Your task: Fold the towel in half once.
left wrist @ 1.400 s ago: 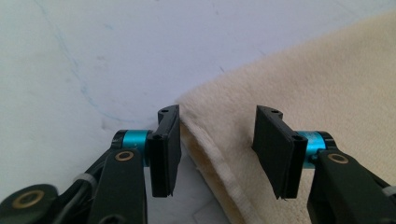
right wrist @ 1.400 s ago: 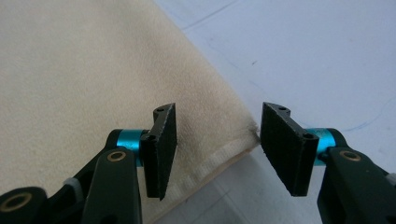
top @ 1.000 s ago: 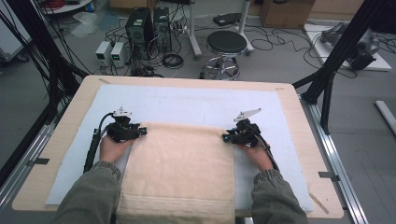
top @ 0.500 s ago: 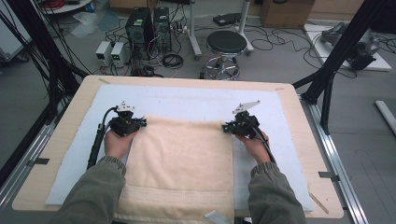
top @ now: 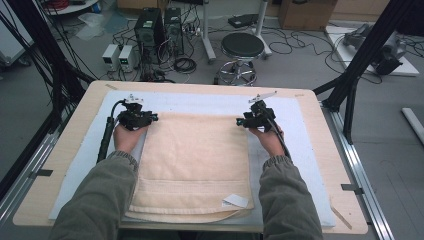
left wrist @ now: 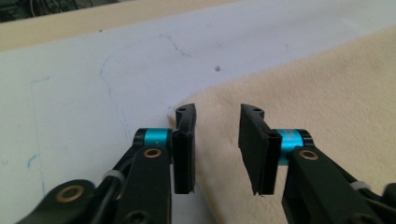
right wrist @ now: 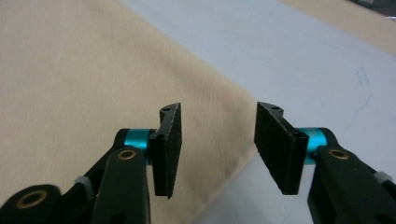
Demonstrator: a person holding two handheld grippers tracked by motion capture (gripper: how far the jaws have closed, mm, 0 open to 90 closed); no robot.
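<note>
At the left of the high view the left gripper (top: pixel 150 118) sits at the far left corner of the cream towel (top: pixel 192 165), the person's left hand (top: pixel 127 138) behind it and its black cable (top: pixel 106 140) running back along the sleeve; in the left gripper view its jaws stand spread with a clear gap, having just been opening, and nothing is pinched between them, the towel's corner (left wrist: pixel 196 100) lying flat beneath and just ahead of the left jaw; the towel itself is folded and lies spread flat in the middle of the pale blue mat (top: pixel 300 150) that covers most of the wooden table (top: pixel 65 145), its far edge running straight between the two grippers and its near edge, layered and slightly rounded, close to the table's front, with a small white label (top: pixel 235 201) at the near right corner; at the right, the right gripper (top: pixel 242 121) rests at the towel's far right corner, held by the right hand (top: pixel 267 140); in the right gripper view its jaws are likewise apart, having just been opening, with nothing gripped, the towel's edge (right wrist: pixel 233 154) passing under the gap so that cloth lies below the left jaw and bare mat below the right.
</note>
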